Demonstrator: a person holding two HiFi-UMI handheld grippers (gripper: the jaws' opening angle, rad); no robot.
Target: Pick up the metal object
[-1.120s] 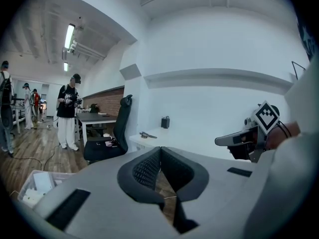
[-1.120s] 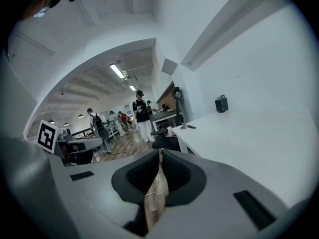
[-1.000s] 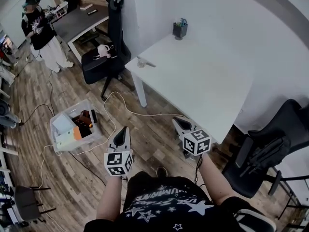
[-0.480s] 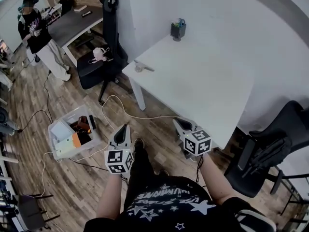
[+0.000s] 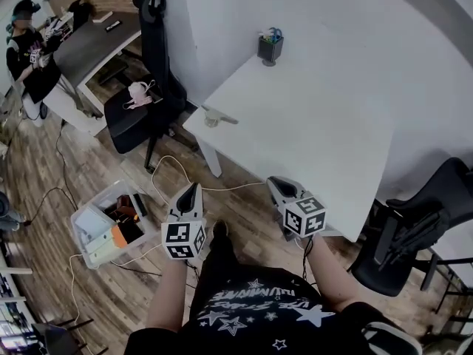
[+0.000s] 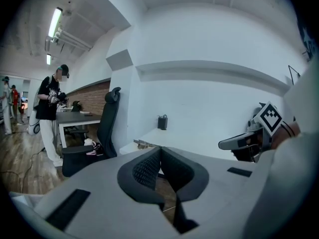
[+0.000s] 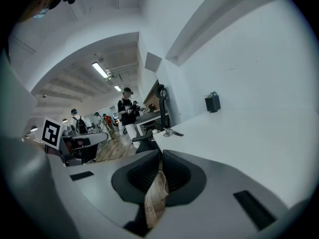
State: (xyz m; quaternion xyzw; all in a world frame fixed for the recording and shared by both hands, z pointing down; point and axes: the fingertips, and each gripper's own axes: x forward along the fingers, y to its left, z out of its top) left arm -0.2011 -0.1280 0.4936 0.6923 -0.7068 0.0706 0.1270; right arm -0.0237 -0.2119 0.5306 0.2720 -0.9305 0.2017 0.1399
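**Left gripper** [image 6: 159, 149]: jaws pressed together at the tips, with nothing between them; **right gripper** [image 7: 161, 152]: jaws likewise closed tip to tip and empty, a sliver of wooden floor [image 5: 103, 161] showing through the slot behind the tips.

**Head view:** both grippers are held side by side in front of the person's torso, apart from each other, each marker cube on the body side and the tips pointing away; the right gripper is just beside the front edge of the white table [image 5: 325, 132]; the left gripper is further out over the floor.

**Metal object** [image 5: 215, 115]: lies on the table top near the table's left corner, close to the front edge; well apart from both grippers and touched by neither; visible beyond the closed tips in both gripper views.

**Surroundings:**
- a dark pen holder [image 5: 270, 48] stands at the far end of the table, by the wall;
- a black office chair [image 5: 151, 50] stands just left of the table;
- a second black chair [image 5: 414, 228] stands at the table's right end;
- a white cable [image 5: 222, 188] trails across the floor ahead of the grippers;
- a clear plastic box [image 5: 77, 226] with assorted contents sits on the floor to the left;
- a person in dark clothing [image 5: 26, 54] stands beside a grey desk [image 5: 89, 43] in the background.
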